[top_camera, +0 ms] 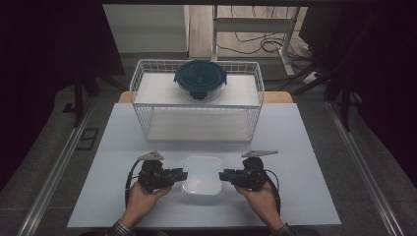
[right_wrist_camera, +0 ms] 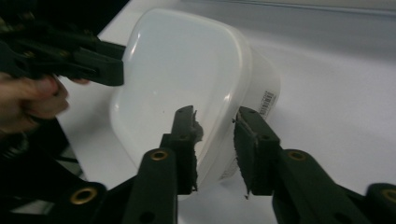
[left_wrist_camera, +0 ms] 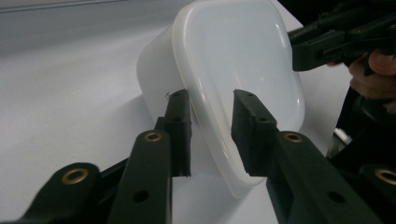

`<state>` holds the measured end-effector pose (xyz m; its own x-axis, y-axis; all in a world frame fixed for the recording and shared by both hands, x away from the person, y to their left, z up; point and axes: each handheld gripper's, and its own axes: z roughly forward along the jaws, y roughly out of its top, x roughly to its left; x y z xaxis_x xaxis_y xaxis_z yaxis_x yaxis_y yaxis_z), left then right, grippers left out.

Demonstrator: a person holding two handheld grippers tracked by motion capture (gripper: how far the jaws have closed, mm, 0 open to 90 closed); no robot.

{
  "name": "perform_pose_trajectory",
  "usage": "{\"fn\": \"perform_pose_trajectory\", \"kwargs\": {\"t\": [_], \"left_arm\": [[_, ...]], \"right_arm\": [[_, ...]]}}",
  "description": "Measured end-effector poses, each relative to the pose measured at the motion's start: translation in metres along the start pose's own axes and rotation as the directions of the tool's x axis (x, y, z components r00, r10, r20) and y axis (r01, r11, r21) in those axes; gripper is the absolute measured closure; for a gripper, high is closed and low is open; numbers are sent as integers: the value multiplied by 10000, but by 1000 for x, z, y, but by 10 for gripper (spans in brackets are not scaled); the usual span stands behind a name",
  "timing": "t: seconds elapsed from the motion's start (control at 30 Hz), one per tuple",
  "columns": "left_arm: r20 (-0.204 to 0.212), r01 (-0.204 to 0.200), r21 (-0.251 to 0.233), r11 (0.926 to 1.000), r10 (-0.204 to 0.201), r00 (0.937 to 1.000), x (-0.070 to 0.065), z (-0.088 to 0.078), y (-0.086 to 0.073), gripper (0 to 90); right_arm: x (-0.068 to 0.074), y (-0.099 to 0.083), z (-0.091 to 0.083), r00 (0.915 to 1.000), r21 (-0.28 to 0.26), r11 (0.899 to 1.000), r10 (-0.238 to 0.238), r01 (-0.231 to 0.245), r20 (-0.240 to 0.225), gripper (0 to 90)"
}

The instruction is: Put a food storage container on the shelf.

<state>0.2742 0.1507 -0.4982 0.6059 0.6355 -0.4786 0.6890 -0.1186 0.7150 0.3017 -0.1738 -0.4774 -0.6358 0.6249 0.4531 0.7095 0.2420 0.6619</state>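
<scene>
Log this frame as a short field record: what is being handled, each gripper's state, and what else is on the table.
handled item: white translucent lidded plastic container, on the white table between the two grippers
left gripper: jaws astride the container's lid rim on its left side; firm grip not certain
right gripper: jaws astride the rim on the opposite side; firm grip not certain
behind: white wire basket, upside down like a shelf
on the basket: round glass bowl with dark teal lid
</scene>
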Motion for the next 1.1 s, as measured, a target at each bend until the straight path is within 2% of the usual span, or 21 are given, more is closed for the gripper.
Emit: {"fn": "perform_pose_trajectory", "kwargs": {"t": [0.07,0.1,0.2,0.33,0.6,0.83,0.9,0.93,0.97,1.1], "left_arm": [[-35,43,-172,9998,-44,10000,-2,-3,0,779],[-186,-33,-184,9998,30,9998,-3,-3,-1,792],[-263,11,-256,9997,-18,9997,-3,-3,-3,793],[-600,-294,-468,9985,266,9978,-6,-3,-3,795],[-719,-566,-898,9944,502,9961,-11,-8,6,796],[-926,-849,-1243,9886,736,9930,-20,-18,24,796],[-1046,-997,-1388,9853,855,9908,-24,-23,32,796],[-1088,-1056,-1473,9834,900,9900,-26,-26,36,795],[-1119,-1118,-1547,9816,950,9892,-28,-29,40,795],[-1254,-1379,-1866,9727,1156,9853,-36,-40,58,796]], "right_arm": [[-2,-1,-4,9995,-231,9994,259,-262,-152,799],[-2,-2,-5,9999,-357,9993,109,-113,-119,799],[4,-2,-4,9996,-466,9987,-183,193,236,799],[7,-3,-2,9969,-676,9959,-556,593,555,799],[11,4,-8,9932,-1208,9876,-927,1007,701,800],[17,20,-17,9898,-1607,9783,-1199,1311,772,798],[19,28,-21,9872,-1732,9735,-1370,1495,822,797],[23,37,-25,9848,-1831,9691,-1527,1655,823,796],[23,37,-25,9848,-1831,9691,-1527,1655,823,796],[29,57,-36,9804,-2021,9604,-1784,1920,836,796]]}}
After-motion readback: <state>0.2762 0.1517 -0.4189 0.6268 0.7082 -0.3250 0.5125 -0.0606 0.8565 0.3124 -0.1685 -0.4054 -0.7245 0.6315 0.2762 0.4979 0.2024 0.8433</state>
